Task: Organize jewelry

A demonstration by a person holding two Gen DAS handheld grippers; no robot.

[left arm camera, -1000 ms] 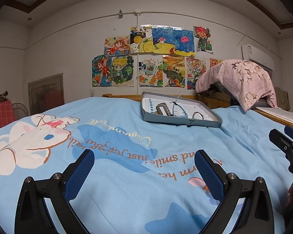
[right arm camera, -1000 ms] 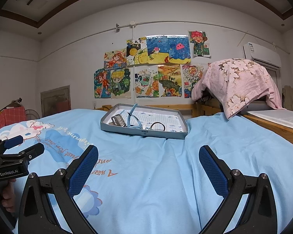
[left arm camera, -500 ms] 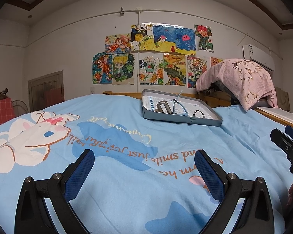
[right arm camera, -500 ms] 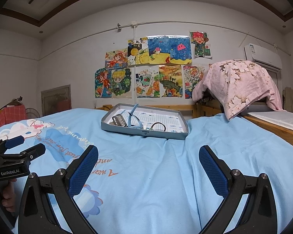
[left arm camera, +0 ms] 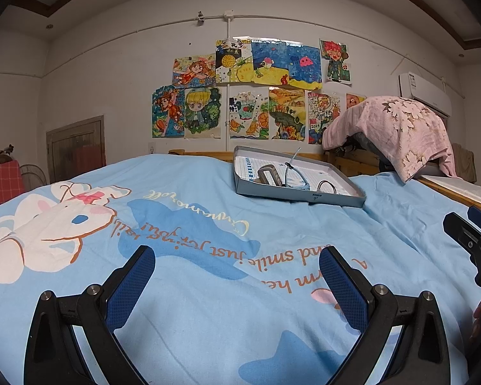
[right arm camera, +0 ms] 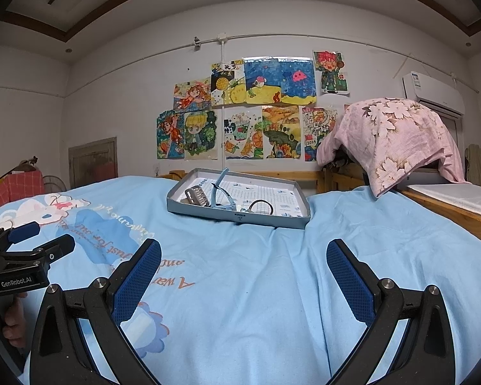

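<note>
We hold the left hand-held gripper (left arm camera: 237,266) and the right hand-held gripper (right arm camera: 243,263) low over the blue bedspread (right arm camera: 240,288), each with its blue-padded jaws spread wide and nothing between them. Far ahead on the bed lies a shallow grey tray (right arm camera: 272,219). In it we see a silver hair clip (right arm camera: 197,195) at the left, a pale blue piece (right arm camera: 223,192) beside it, and a dark ring (right arm camera: 261,207) to the right.
</note>
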